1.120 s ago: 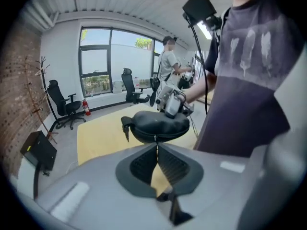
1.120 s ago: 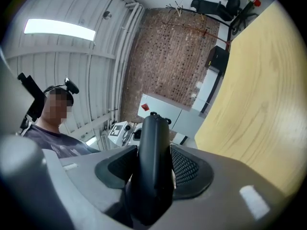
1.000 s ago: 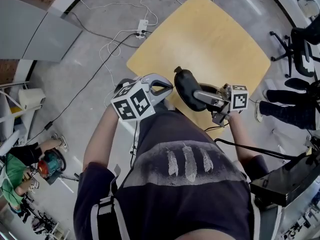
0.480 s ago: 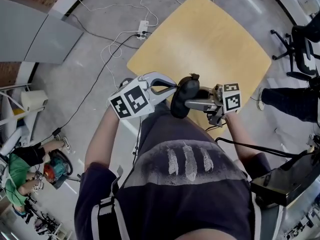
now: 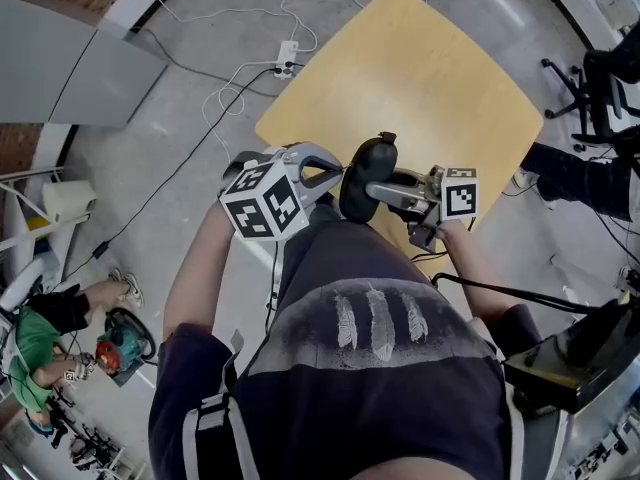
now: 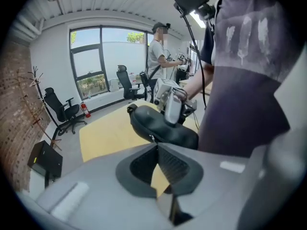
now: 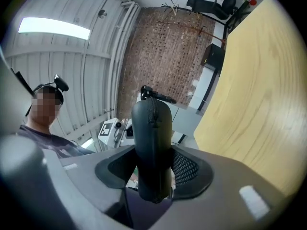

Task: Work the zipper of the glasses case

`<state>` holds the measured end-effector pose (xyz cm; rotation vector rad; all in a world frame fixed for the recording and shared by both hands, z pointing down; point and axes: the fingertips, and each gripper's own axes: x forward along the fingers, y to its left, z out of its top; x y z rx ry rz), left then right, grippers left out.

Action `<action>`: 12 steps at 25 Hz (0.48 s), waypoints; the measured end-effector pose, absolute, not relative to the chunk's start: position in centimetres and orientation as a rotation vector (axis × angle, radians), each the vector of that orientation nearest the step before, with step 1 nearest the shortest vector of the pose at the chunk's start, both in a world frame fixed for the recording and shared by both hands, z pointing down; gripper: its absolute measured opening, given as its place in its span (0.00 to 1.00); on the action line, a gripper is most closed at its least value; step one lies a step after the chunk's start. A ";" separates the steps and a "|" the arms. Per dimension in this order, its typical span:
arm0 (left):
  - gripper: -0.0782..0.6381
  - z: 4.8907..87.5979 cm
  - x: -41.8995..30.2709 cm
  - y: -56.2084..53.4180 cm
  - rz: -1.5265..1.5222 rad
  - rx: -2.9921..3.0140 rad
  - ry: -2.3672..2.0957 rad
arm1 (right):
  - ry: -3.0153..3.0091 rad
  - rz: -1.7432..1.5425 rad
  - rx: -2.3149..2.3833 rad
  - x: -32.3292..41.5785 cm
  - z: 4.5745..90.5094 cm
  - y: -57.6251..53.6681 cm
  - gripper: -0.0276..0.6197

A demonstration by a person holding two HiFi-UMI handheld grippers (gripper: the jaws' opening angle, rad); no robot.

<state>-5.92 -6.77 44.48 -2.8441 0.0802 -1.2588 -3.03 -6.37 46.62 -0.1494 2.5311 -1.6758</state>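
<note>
A black zippered glasses case is held in the air over the near edge of the yellow table. My right gripper has it between its pads; its jaws are closing and press on the case's sides. In the right gripper view the case stands upright with its zipper seam facing the camera and a pull loop on top. My left gripper is shut, and its tips sit right at the small metal zipper pull on the case. I cannot tell whether the pull is pinched.
White cables and a power strip lie on the floor beyond the table. Black office chairs stand at the right. A black device sits at the lower right. Another person stands at the back of the room.
The right gripper has carried the case left and a little up, bringing it against the left gripper's tips. The left gripper has barely moved and stays shut.
</note>
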 end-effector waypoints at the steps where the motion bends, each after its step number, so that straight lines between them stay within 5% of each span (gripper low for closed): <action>1: 0.11 44.8 -6.2 -6.5 -1.279 -2.837 0.064 | 2.516 -1.686 -0.161 -2.9 46.7 -6.7 0.38; 12: 0.11 46.8 -7.4 -6.3 -1.322 -2.881 0.110 | 2.545 -1.735 -0.295 -3.0 47.9 -8.6 0.39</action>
